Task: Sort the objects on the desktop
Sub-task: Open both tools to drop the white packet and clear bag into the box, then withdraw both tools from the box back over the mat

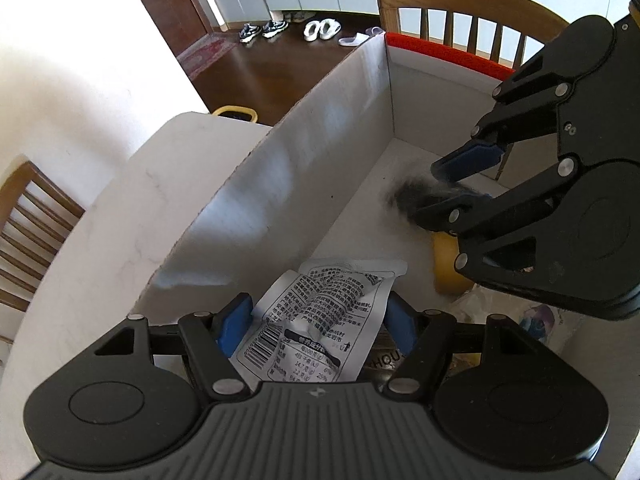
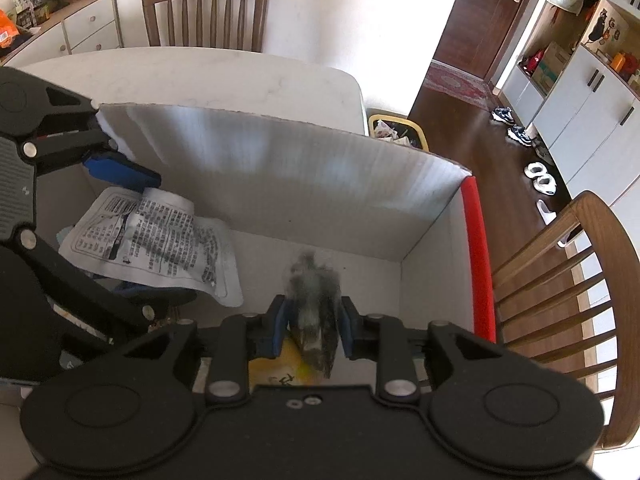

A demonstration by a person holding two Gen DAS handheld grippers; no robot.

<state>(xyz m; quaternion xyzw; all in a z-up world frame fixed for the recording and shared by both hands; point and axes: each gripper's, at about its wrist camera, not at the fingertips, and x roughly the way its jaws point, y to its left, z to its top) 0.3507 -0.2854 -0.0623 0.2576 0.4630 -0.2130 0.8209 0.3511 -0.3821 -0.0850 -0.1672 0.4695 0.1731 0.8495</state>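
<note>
Both grippers are inside the white cardboard box [image 1: 304,168], which sits on the pale tabletop [image 1: 120,216] and carries a red strip [image 2: 478,256] along one end rim.

Left gripper [image 1: 316,322]: blue pads either side of a white snack packet [image 1: 320,320] printed with black text and a barcode. The pads touch the packet's crumpled sides, so the claw is clamped on it. The right wrist view shows the same packet [image 2: 160,248] held at an angle near the box's end away from the red strip, one blue finger [image 2: 124,170] lying across its upper edge. I cannot tell whether the free end of the packet touches the box floor.

Right gripper [image 2: 314,326]: pads closed against a dark grey fluffy object [image 2: 316,300], blurred in both views, with a paler patch towards the camera. In the left wrist view the fluffy object [image 1: 416,196] sits between the fingers above the box floor, nearer the red-strip end. What it is cannot be made out.

Below the right gripper lies a yellow item [image 1: 450,264], partly hidden by the fingers. Beside it, something pale and wrapped [image 1: 532,316], details unclear.

Around the table: wooden chairs [image 2: 208,12], a yellow-rimmed bin [image 2: 400,130] on the dark floor, shoes [image 1: 264,30] by white cabinets.
</note>
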